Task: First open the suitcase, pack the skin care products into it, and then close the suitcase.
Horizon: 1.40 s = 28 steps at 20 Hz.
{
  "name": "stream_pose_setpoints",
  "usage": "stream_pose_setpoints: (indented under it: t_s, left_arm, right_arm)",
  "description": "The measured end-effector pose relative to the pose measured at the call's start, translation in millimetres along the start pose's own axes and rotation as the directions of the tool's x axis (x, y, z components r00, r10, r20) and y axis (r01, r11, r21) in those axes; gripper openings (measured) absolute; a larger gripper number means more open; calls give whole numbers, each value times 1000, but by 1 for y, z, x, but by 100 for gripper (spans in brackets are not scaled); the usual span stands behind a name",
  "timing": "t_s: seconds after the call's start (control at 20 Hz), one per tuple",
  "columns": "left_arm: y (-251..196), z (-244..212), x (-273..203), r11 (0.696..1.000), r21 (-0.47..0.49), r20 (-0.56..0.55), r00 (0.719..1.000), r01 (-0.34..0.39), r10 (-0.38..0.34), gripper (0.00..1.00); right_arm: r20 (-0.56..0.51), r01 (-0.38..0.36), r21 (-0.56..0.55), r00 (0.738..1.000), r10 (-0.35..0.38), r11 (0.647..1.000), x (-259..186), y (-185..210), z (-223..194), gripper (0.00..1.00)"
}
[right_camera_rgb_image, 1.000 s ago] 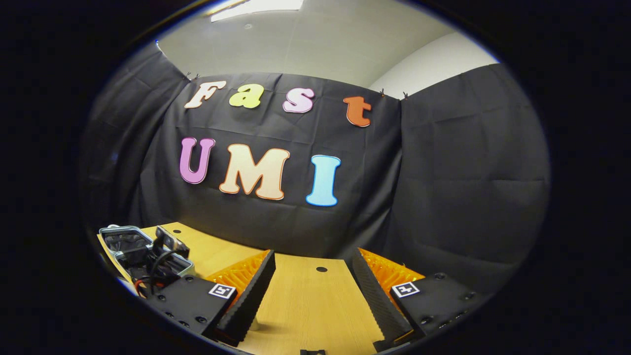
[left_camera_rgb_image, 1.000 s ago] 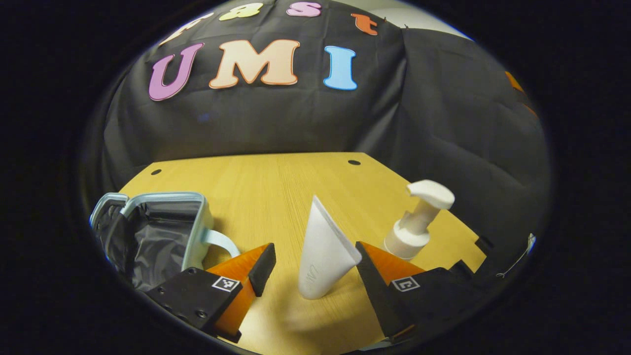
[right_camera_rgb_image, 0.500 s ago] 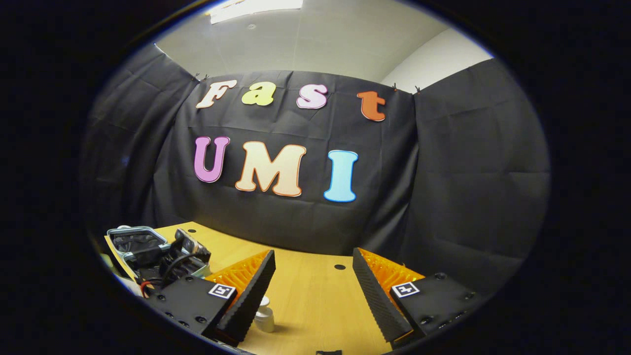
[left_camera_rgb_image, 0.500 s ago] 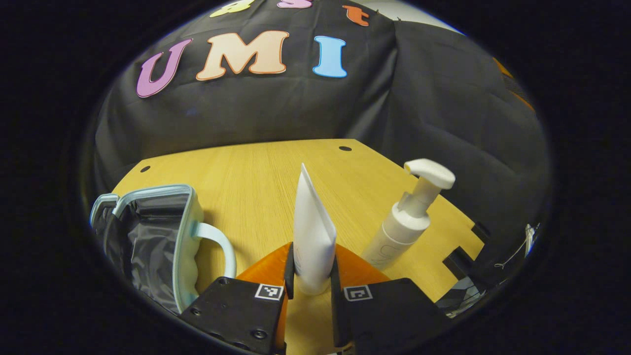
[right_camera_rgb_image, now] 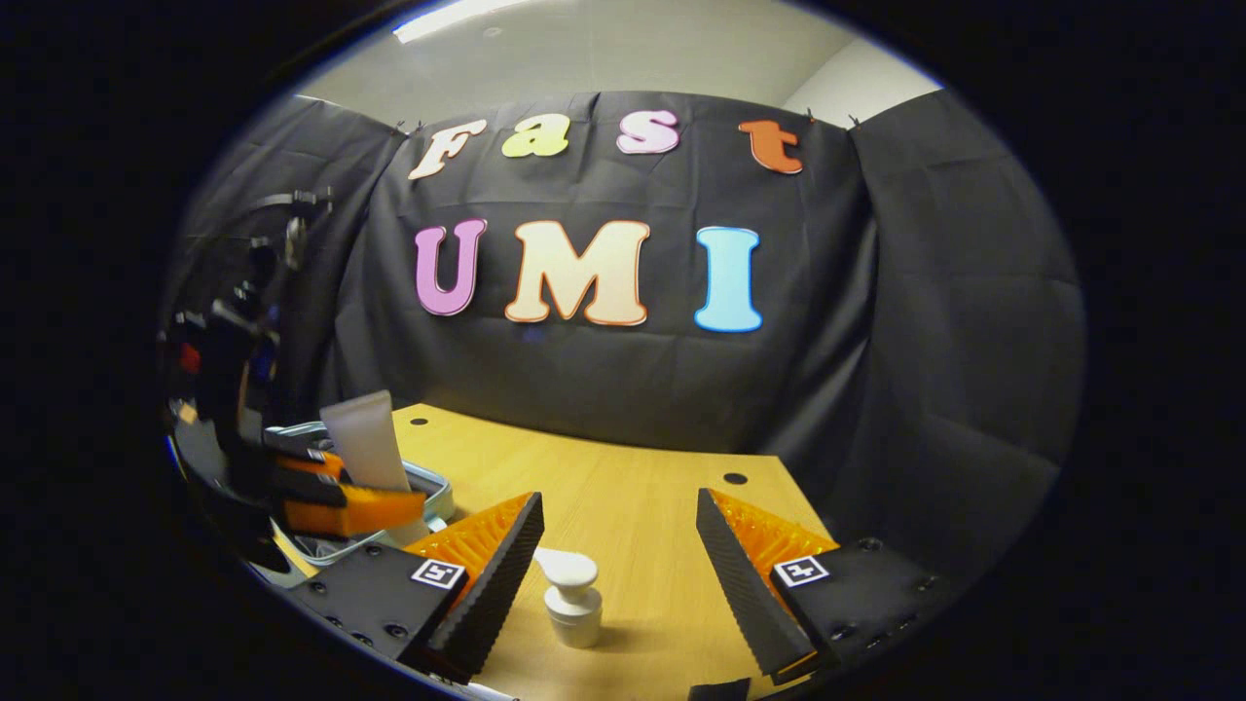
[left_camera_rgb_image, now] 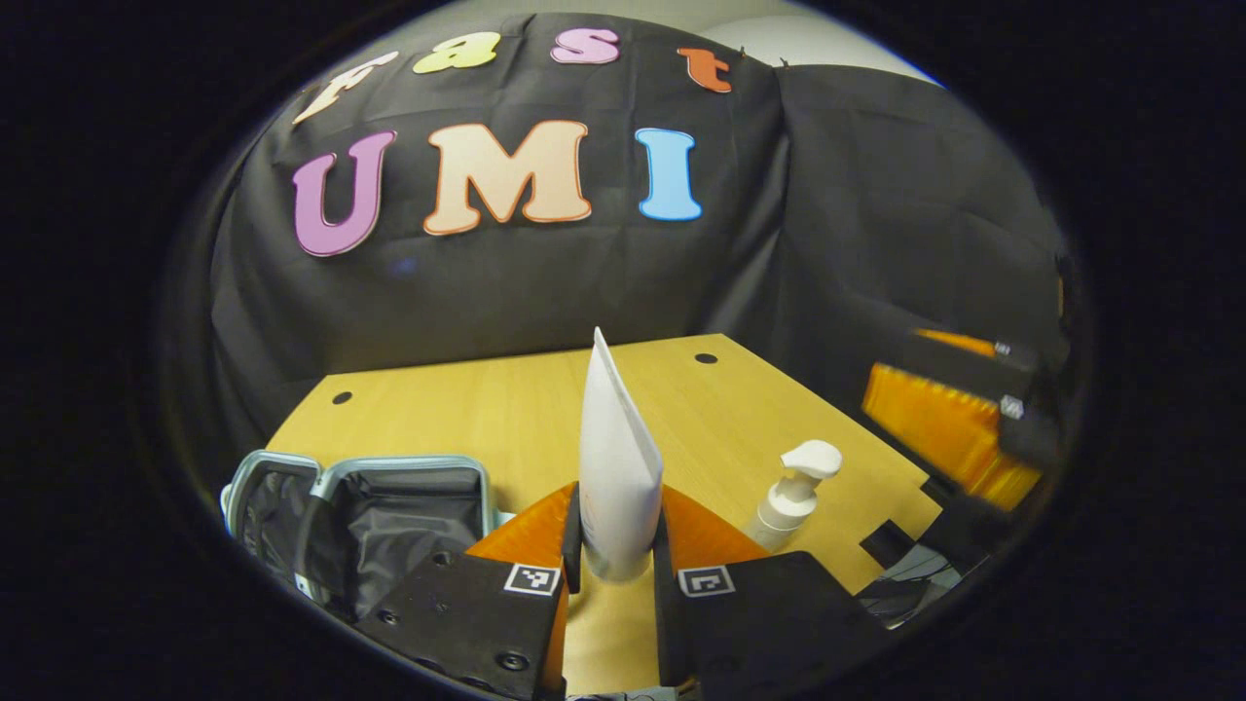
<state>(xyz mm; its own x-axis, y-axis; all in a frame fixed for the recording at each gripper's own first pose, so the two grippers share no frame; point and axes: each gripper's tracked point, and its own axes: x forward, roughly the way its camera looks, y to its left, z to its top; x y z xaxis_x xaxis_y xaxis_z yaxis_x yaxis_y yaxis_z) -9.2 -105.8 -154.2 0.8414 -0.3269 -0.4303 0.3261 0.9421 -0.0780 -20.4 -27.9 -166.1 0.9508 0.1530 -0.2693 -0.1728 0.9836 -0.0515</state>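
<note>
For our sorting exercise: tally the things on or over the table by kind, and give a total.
White squeeze tube, held in the left tool: 1
White pump bottle, standing on the table: 1
Open suitcase: 1
Tools, left and right tool: 2
Total: 5

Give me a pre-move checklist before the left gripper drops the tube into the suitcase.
1. Grip: left gripper closed on the white tube, both fingers pressing its lower end. ok.
2. Tube attitude: upright, crimped end up. ok.
3. Suitcase open, dark lining exposed. ok.
4. Tube over the opening: in the left gripper view the suitcase lies to the left of the tube; in the right gripper view the tube sits near its rim. cannot tell.
5. Pump bottle standing on the table, between the open fingers of the right gripper, untouched. ok.
6. Grippers apart from each other. ok.
</note>
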Motion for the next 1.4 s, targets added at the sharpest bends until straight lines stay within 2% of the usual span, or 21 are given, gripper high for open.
stream_pose_setpoints:
  t_s: [0.05, 0.15, 0.2, 0.25, 0.35, 0.65, 0.7, 0.75, 0.8, 0.85, 0.9, 1.15, 1.25, 1.4]
  left_arm:
    - [5, 7, -7, 1000, -6, 8, 1000, -9, 9, 30]
    - [18, 13, -19, 999, -22, 15, 999, -34, 34, 32]
    - [25, 16, -24, 998, -25, 20, 999, -50, 50, 29]
    - [33, 17, -29, 997, -28, 17, 998, -66, 67, 32]
    - [50, 18, -39, 995, -20, 16, 995, -101, 101, 29]
    - [89, 11, -57, 984, 4, -19, 984, -176, 176, 27]
    - [97, 8, -59, 982, 8, -31, 982, -188, 188, 27]
    - [105, 3, -59, 979, 11, -46, 978, -201, 202, 29]
    - [116, -3, -60, 976, 11, -63, 974, -216, 216, 29]
    - [126, -8, -60, 974, 6, -82, 970, -228, 228, 32]
    - [136, -14, -60, 971, 2, -97, 966, -240, 239, 29]
    - [183, -54, -50, 964, -16, -209, 943, -267, 258, 30]
    - [199, -75, -45, 962, -14, -281, 924, -273, 258, 30]
    - [212, -108, -40, 967, -39, -396, 893, -251, 215, 30]
  right_arm:
    - [-21, -13, 3, 1000, 13, 1000, 4, 5, -9, 99]
    - [-61, -43, 10, 997, 44, 999, 12, 17, -30, 99]
    - [-75, -49, 5, 996, 50, 999, 15, 21, -39, 99]
    - [-93, -54, -2, 994, 53, 999, 18, 23, -49, 99]
    - [-130, -67, -10, 989, 65, 998, 23, 28, -71, 99]
    - [-276, -92, -54, 958, 73, 994, 31, 39, -143, 99]
    - [-278, -84, -57, 958, 65, 995, 30, 37, -147, 88]
    - [-279, -70, -61, 959, 51, 996, 33, 35, -148, 82]
    - [-268, -64, -48, 962, 48, 997, 34, 35, -145, 65]
    - [-277, -60, -36, 960, 48, 998, 36, 37, -146, 64]
    - [-283, -56, -20, 958, 48, 998, 39, 39, -146, 60]
    - [-238, -95, 74, 965, 110, 993, 43, 75, -84, 59]
    - [-204, -122, 94, 969, 139, 988, 43, 96, -55, 59]
    - [-165, -154, 130, 971, 174, 980, 41, 128, -23, 58]
